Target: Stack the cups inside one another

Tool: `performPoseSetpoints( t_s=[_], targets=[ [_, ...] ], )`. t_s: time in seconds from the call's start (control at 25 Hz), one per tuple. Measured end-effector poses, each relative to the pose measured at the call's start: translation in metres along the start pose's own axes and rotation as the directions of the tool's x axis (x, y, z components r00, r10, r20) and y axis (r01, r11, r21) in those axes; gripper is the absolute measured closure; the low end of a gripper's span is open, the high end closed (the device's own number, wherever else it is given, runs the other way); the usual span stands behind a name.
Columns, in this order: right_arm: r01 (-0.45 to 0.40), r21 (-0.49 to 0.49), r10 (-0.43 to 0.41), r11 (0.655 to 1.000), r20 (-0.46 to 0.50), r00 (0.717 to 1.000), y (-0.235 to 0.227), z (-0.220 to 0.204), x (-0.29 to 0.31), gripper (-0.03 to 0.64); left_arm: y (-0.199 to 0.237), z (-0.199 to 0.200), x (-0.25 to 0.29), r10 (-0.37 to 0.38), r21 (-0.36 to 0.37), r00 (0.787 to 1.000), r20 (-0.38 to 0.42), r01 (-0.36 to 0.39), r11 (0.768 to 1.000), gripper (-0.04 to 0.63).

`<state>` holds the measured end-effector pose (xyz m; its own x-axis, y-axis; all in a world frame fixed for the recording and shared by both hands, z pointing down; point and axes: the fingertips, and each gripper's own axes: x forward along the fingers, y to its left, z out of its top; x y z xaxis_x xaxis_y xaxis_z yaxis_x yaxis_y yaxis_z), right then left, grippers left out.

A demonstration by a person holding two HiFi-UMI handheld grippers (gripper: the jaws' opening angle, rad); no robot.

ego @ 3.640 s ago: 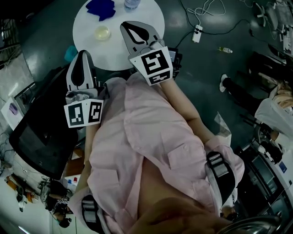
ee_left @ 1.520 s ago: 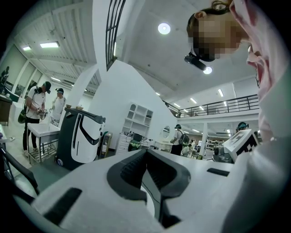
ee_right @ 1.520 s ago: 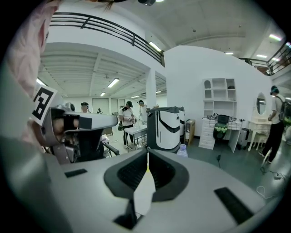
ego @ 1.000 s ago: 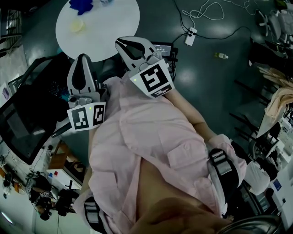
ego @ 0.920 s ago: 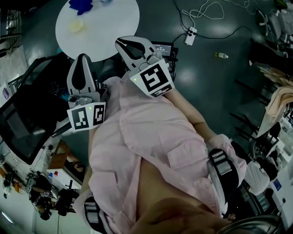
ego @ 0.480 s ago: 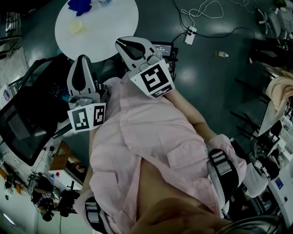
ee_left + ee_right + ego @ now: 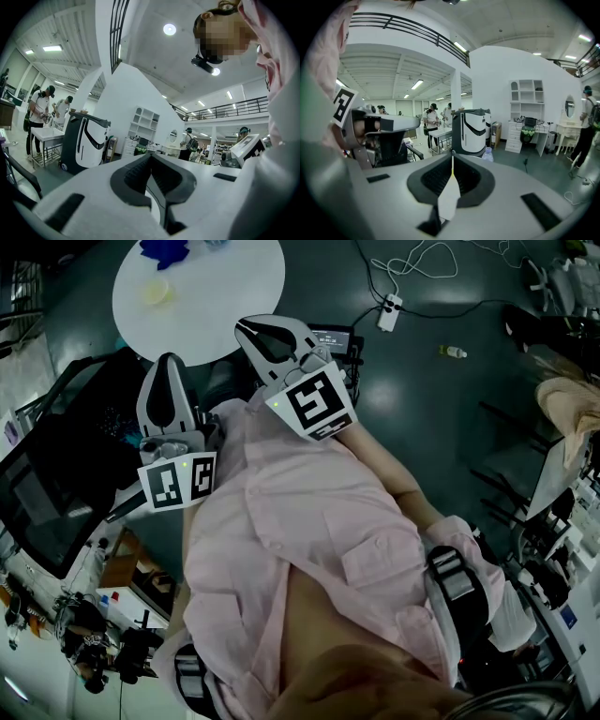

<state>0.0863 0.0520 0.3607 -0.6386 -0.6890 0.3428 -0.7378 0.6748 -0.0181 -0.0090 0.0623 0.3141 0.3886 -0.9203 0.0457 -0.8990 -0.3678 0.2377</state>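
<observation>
Holding left gripper [image 7: 169, 358] and right gripper [image 7: 244, 326] clenched, both empty. A pale yellow cup [image 7: 155, 293] is sitting on the round white table [image 7: 230, 292].

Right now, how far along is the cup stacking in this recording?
Done: cannot tell. One pale yellow cup sits on the round table; whether others are nested inside is too small to see. In hand: nothing. The left gripper and right gripper have shut, empty jaws, held at the person's chest, away from the table. Left: unclear from here.

The person wears a pale pink buttoned shirt [image 7: 300, 512]. The left gripper [image 7: 169, 357] and right gripper [image 7: 244, 324] are grey, bearing black-and-white marker cubes [image 7: 314, 401].
</observation>
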Motion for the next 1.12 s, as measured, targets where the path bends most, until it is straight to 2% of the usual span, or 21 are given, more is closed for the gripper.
performPoseSetpoints(
  t_s=[0.48, 1.12],
  targets=[
    [0.003, -0.007, -0.003, 1.000, -0.010, 1.000, 0.003, 0.000, 0.001, 0.583, 0.002, 0.001, -0.003, 0.000, -0.004, 1.000, 0.002, 0.000, 1.000, 0.577],
    [-0.031, -0.019, 0.030, 0.999, -0.025, 0.999, 0.009, -0.001, 0.012, 0.583, 0.014, 0.003, -0.010, 0.043, -0.016, 0.999, 0.020, -0.043, 0.999, 0.577]
  ],
)
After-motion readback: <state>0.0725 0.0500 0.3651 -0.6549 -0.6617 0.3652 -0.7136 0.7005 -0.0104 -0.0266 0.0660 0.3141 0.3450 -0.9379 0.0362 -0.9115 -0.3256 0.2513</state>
